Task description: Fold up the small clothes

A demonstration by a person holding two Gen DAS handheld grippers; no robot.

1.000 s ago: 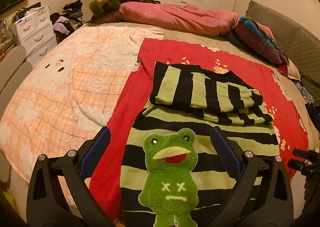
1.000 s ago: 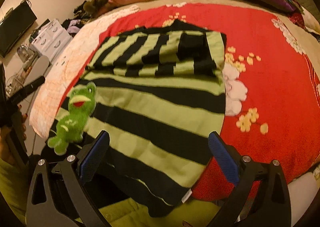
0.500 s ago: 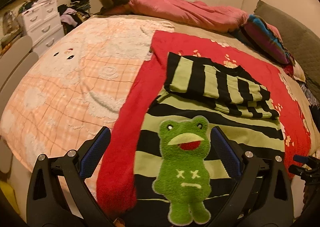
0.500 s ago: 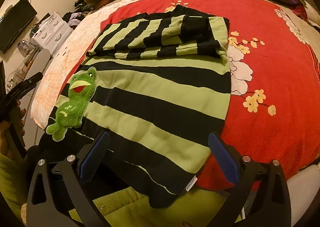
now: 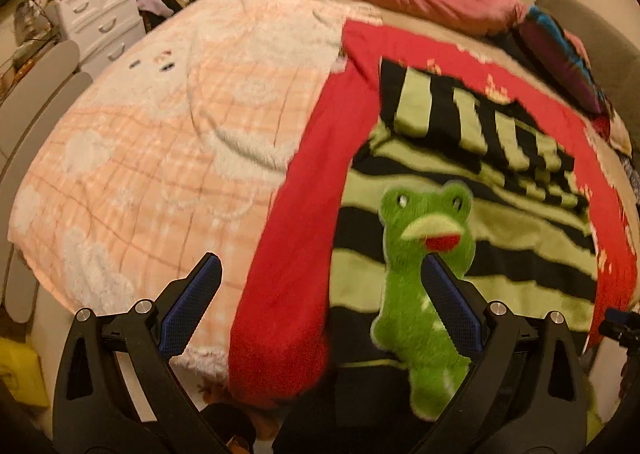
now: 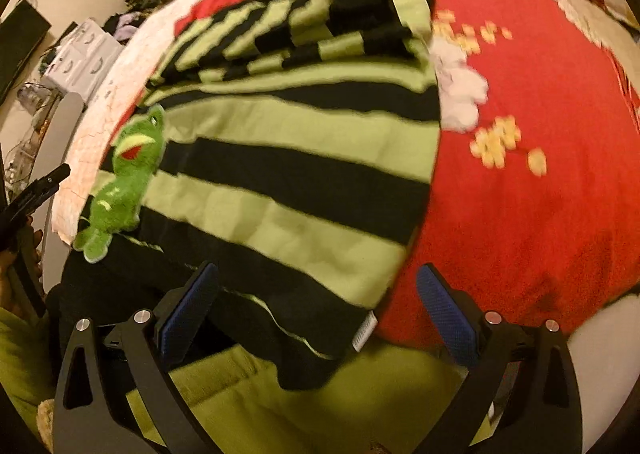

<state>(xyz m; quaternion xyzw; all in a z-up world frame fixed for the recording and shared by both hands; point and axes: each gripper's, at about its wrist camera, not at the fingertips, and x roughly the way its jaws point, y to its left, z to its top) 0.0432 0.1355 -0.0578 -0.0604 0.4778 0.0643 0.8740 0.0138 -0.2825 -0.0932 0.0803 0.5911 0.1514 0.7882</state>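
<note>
From the left wrist view, the left tool [image 5: 320, 306] hovers with its blue pads spread wide and nothing between them, above the near edge of the bed, where the red blanket [image 5: 288, 254] drapes over beside the peach plaid blanket [image 5: 160, 157]. The green-and-black striped sweater [image 5: 500, 230] lies on the red blanket with its sleeves already folded across the top part, and its plush frog patch [image 5: 424, 294] sits just behind the tool's right pad. The frame is blurred, so the hem on this side is hard to make out. To do the next fold well, this tool should probably come down on the near left corner of the hem, below the frog, and pinch both layers. From the right wrist view, the right tool [image 6: 316, 314] is likewise spread and empty, poised over the hem's near right corner, where a white label [image 6: 364, 330] shows at the edge of the sweater [image 6: 288, 157] hanging toward the person's green trousers [image 6: 320, 406]. It would be wise to grip just inside that label, level with the other tool, then lift both corners together and carry the hem evenly toward the folded sleeves so the stripes stay square
</note>
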